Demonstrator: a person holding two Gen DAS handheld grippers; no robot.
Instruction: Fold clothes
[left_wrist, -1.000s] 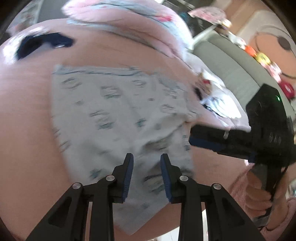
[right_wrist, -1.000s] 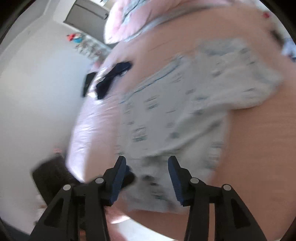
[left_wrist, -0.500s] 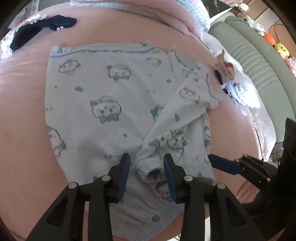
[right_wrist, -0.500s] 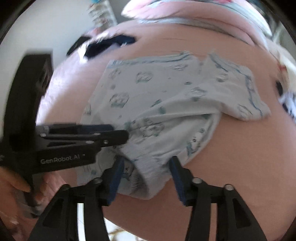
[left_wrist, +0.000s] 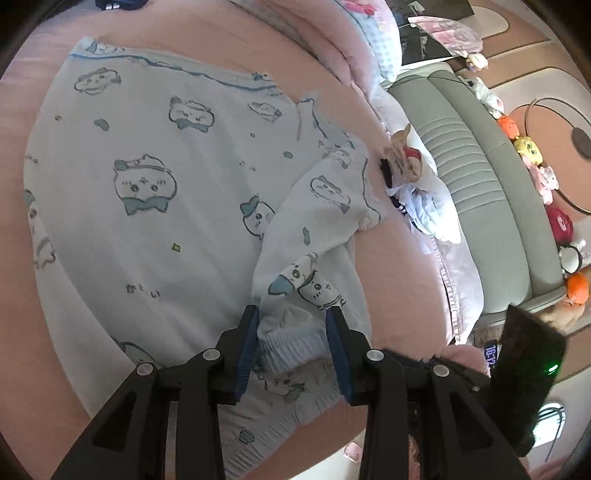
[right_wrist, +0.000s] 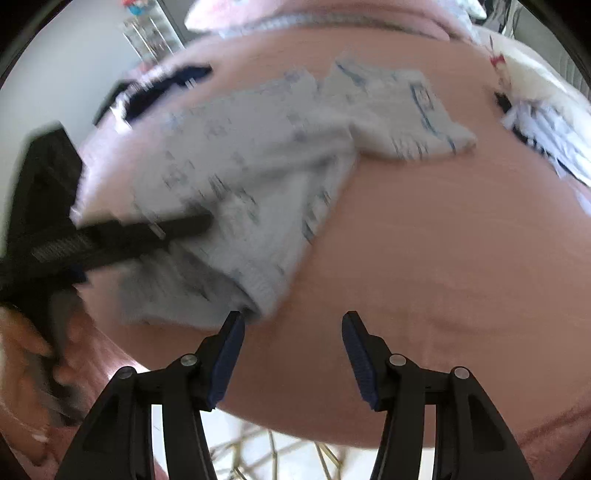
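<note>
While the left wrist view is sharp enough to show the cartoon animal print on the pale blue sweater (left_wrist: 155, 192) spread flat on the pink bed (left_wrist: 399, 280), the right wrist view is smeared by motion and gives only a grey-blue blur for the same sweater (right_wrist: 258, 177). Only the left view takes in the grey padded headboard (left_wrist: 476, 184) lined with plush toys (left_wrist: 532, 147); only the right view shows a dark garment (right_wrist: 166, 88) lying at the far edge of the bed.

One sleeve (left_wrist: 314, 229) is folded across the sweater's body. The left hand-held gripper (left_wrist: 291, 343) is partly open, its blue pads straddling the ribbed cuff (left_wrist: 291, 339) without being closed on it. The right hand-held gripper (right_wrist: 291, 354) is spread wide and empty above bare bedding, its left pad just beside the cuff.
</note>
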